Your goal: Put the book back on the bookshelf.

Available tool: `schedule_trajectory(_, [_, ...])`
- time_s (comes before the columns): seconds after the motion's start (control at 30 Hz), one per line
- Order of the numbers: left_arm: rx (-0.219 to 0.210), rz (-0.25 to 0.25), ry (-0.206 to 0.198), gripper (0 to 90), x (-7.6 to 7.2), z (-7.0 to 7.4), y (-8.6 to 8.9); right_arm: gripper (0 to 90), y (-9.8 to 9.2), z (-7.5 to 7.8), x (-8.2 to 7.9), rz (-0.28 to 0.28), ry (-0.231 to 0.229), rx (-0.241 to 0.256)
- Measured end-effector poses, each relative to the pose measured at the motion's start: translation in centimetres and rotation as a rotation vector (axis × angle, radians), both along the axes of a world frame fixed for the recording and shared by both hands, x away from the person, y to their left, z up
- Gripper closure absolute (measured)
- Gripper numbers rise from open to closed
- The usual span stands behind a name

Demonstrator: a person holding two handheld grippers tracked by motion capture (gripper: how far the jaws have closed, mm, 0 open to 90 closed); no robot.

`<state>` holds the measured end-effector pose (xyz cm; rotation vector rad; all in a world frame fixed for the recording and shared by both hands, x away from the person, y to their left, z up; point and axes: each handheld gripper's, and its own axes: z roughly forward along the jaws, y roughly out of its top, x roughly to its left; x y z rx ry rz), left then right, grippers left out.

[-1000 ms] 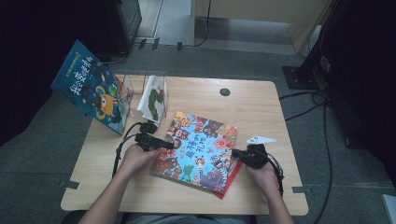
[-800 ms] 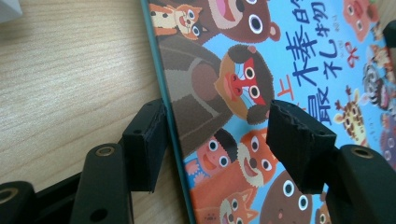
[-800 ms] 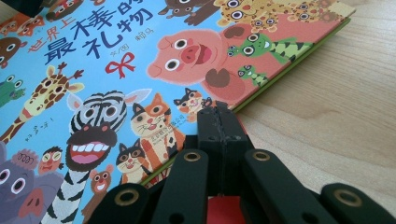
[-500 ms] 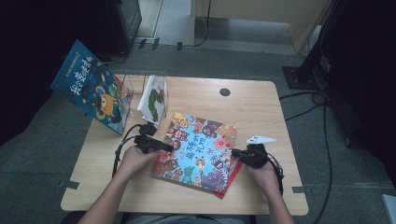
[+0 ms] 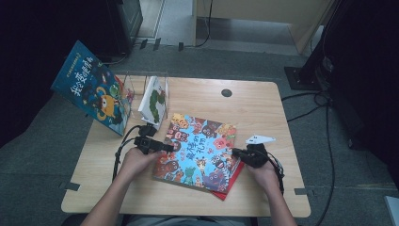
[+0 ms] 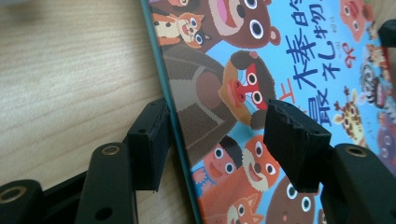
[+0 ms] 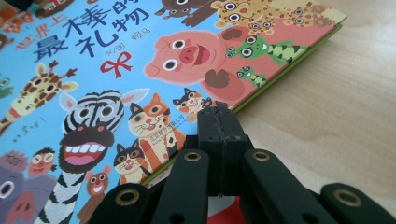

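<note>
Jaws on my left gripper stand wide apart and straddle the left edge of the animal picture book, one pad on the table side and one over the cover; nothing is clamped. Jaws on my right gripper are pressed together at the book's right edge, and I cannot tell whether they pinch the cover edge or merely touch it.

The book lies flat near the middle of the wooden table, on top of a red book whose corner shows beneath its near right side.

Compared with half a second ago, little has changed: the left gripper sits slightly closer to the book's spine edge, the right gripper has not moved, and the book has not shifted. I judge this as alignment for a grip or a lift from both sides, not yet begun.

Legible writing: large Chinese title characters on the cover, "最棒的礼物" as far as I can read them, beside a red bow.

Left of the book, a clear rack holds a white book, and a blue book leans against it.
</note>
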<state>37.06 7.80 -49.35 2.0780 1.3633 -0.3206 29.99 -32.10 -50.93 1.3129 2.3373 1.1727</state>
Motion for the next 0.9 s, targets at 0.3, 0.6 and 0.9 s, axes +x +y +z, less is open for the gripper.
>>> schedule_trajectory(0.3, [0.024, 0.022, 0.027, 50.6, -0.2, 0.4, 0.4, 90.0, 0.2, -0.1, 0.6, -0.014, 0.024, 0.035])
schedule_trajectory(0.6, [-0.134, 0.031, -0.004, 61.3, -0.9, 6.0, 2.4, 90.0, 0.4, -0.3, 1.0, -0.004, 0.043, 0.081])
schedule_trajectory(0.9, [-0.112, -0.036, -0.002, 67.1, -0.5, 11.0, 1.6, 90.0, 3.6, -0.3, 1.2, 0.087, 0.001, 0.041])
